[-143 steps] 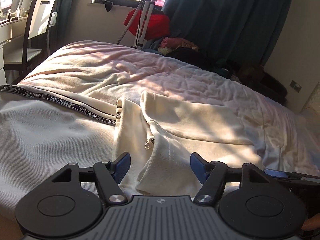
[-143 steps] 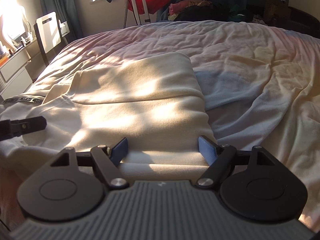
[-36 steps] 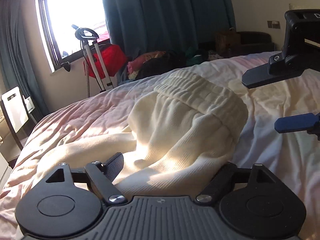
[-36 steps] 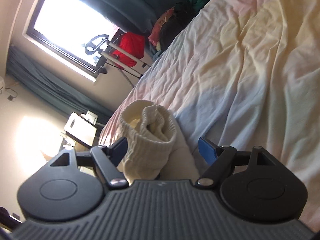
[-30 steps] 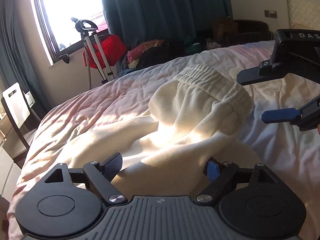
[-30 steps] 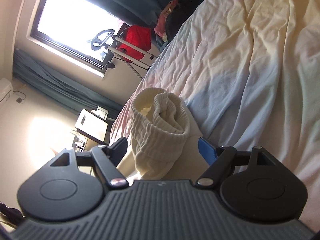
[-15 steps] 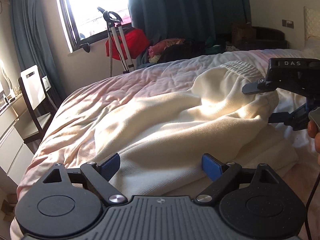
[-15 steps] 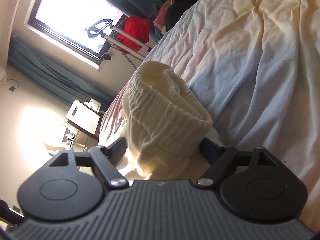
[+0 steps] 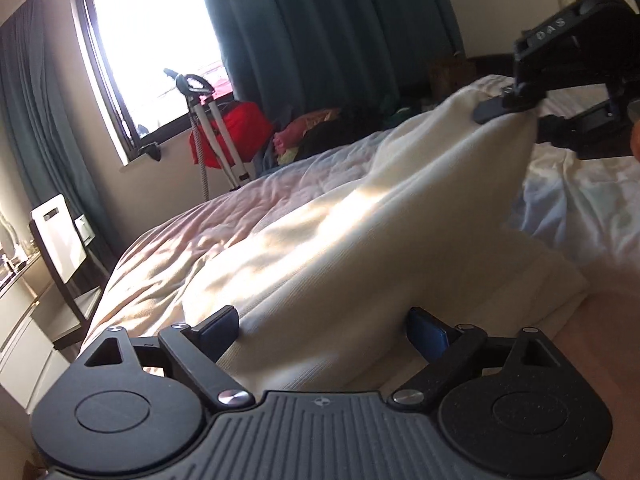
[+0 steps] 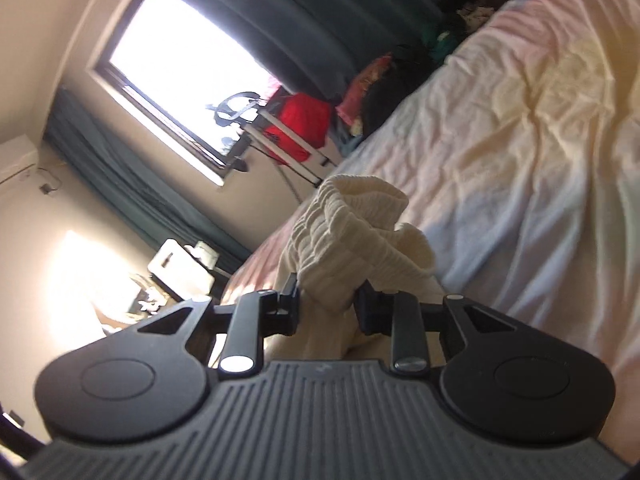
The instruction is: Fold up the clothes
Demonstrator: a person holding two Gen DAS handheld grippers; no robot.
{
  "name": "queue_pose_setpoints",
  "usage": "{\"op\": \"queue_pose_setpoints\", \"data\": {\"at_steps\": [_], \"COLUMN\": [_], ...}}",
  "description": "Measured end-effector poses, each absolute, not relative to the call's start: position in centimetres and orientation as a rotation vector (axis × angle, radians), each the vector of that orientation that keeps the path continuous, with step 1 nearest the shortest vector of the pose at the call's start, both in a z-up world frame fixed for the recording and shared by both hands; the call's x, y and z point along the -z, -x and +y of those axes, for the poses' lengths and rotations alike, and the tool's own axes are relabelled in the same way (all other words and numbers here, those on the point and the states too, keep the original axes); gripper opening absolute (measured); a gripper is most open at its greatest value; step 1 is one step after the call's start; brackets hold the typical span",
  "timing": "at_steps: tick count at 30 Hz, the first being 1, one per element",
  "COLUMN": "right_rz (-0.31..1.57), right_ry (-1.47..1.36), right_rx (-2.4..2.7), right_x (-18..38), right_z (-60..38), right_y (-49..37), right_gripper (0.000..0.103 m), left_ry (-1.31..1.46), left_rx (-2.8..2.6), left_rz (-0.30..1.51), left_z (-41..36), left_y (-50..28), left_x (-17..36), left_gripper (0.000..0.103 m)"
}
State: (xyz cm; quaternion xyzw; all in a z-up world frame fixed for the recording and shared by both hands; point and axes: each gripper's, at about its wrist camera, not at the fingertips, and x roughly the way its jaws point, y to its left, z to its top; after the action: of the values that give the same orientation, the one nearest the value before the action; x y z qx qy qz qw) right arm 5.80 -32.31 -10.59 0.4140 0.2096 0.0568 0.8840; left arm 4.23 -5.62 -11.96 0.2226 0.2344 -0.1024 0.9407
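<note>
A cream knitted garment [image 9: 360,240] lies across the bed [image 9: 180,248], pulled up into a ridge toward the upper right. My right gripper [image 9: 516,116] holds that raised end. In the right wrist view its jaws are closing on the bunched ribbed waistband [image 10: 352,232], and the right gripper [image 10: 326,304] has its pads pressing into the fabric. My left gripper [image 9: 322,330] is open at the near end, with a fold of the garment bulging between its fingers. The garment's underside is hidden.
The rumpled pale sheet [image 10: 520,140] stretches to the right of the garment. Beyond the bed stand a red bag [image 9: 236,128] with a metal frame, a pile of clothes [image 9: 320,128], dark curtains and a bright window [image 9: 152,44]. A chair [image 9: 60,240] is at the left.
The right gripper has narrowed onto the ribbed waistband and lifted it, stretching the garment up into a ridge. The left gripper has shifted along the near edge and stays open.
</note>
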Motion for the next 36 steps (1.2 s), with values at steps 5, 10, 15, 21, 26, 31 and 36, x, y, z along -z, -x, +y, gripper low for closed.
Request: {"op": "queue_pose_setpoints", "data": {"at_steps": [5, 10, 15, 21, 26, 31, 36], "right_rz": [0.63, 0.704, 0.751, 0.782, 0.739, 0.739, 0.644], "right_ry": [-0.962, -1.066, -0.959, -0.9, -0.822, -0.694, -0.669], "right_rx": [0.013, -0.037, -0.126, -0.134, -0.215, -0.172, -0.154], "right_x": [16.0, 18.1, 18.1, 18.4, 17.0, 15.9, 13.3], "right_z": [-33.7, -34.3, -32.2, -31.2, -30.3, -29.3, -29.6], "right_y": [-6.2, -6.6, -7.9, -8.8, -8.5, -8.4, -6.8], "right_gripper": [0.051, 0.081, 0.087, 0.092, 0.092, 0.062, 0.037], "left_ry": [-0.399, -0.095, 0.133, 0.112, 0.106, 0.11, 0.226], "left_rx": [0.098, -0.004, -0.045, -0.031, 0.001, 0.033, 0.119], "left_rz": [0.534, 0.598, 0.657, 0.668, 0.702, 0.721, 0.689], "left_z": [-4.0, 0.6, 4.4, 3.8, 2.9, 2.2, 4.1], "left_y": [-4.6, -5.3, -5.2, -4.7, -5.3, -4.8, -3.5], "left_x": [11.8, 9.6, 9.2, 9.3, 10.0, 10.3, 8.6], "left_gripper": [0.093, 0.093, 0.093, 0.092, 0.092, 0.092, 0.092]}}
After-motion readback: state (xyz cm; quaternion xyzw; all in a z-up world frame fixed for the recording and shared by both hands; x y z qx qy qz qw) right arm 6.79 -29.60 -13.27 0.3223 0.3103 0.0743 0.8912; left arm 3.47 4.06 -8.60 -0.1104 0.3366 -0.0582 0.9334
